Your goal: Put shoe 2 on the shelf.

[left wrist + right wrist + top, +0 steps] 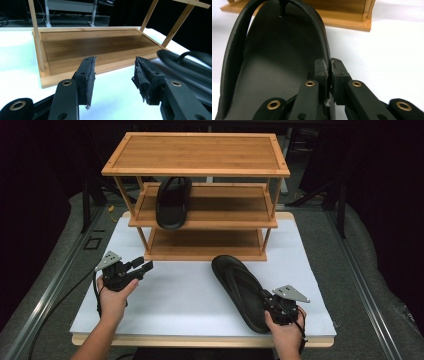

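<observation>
High view: one flip-flop (173,201) rests on the rack's (196,154) middle shelf; my right gripper (268,301) pinches its mate's (240,287) heel rim at five o'clock (unshelved), left gripper (141,267) gaping empty.

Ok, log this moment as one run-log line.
left gripper: open, empty, facing rack | right gripper: shut on flip-flop edge, on table | second flip-flop: on middle shelf

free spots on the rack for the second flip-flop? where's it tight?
Free: whole top shelf, middle shelf right of the parked flip-flop, whole bottom shelf. Also bare white mat between left tongs and the held flip-flop. Tight: middle shelf's left end.
</observation>
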Motion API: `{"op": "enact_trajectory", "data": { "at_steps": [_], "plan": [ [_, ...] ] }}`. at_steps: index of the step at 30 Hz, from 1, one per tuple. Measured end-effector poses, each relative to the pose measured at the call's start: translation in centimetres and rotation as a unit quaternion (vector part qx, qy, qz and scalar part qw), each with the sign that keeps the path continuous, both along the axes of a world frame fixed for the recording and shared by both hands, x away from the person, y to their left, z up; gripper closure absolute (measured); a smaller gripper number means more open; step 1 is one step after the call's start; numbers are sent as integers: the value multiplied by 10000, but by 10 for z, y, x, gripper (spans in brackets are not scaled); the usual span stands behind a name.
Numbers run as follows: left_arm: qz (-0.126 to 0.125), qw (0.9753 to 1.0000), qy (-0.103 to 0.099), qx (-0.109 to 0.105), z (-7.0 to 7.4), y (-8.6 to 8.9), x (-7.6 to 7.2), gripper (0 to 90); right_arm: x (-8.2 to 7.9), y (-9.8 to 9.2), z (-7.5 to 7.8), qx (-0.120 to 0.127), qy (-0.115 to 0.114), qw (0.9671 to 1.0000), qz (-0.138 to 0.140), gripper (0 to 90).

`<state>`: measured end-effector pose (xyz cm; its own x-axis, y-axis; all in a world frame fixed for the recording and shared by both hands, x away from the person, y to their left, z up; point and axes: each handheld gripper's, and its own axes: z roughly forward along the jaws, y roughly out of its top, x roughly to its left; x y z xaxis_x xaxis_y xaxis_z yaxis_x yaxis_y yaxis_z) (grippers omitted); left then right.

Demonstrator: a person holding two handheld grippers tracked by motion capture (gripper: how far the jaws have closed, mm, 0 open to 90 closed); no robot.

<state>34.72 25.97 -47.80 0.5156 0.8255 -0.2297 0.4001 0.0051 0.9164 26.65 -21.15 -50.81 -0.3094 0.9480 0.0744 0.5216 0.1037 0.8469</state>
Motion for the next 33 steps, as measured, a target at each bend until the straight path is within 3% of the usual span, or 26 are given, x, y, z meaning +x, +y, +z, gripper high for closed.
{"op": "enact_trajectory", "data": {
  "at_steps": [13, 19, 29, 31, 33],
  "plan": [
    [51, 10000, 16, -15, 0, 2, 0, 510, -8, -7, 17, 309, -251, 9992, -37, 843],
    [84, 9999, 12, -97, 1, 4, 1, 510, -10, -6, 23, 327, -313, 9990, 19, 843],
    [81, 10000, 19, -30, 0, 3, 0, 510, -9, -10, 32, 345, -384, 9987, -40, 843],
    [81, 10000, 29, -28, 0, 3, 1, 510, -8, -11, 34, 445, -390, 9982, 51, 843],
    [87, 9999, 47, -58, 0, 3, 1, 510, -8, -12, 37, 404, -412, 9983, -65, 843]
  ]
}}
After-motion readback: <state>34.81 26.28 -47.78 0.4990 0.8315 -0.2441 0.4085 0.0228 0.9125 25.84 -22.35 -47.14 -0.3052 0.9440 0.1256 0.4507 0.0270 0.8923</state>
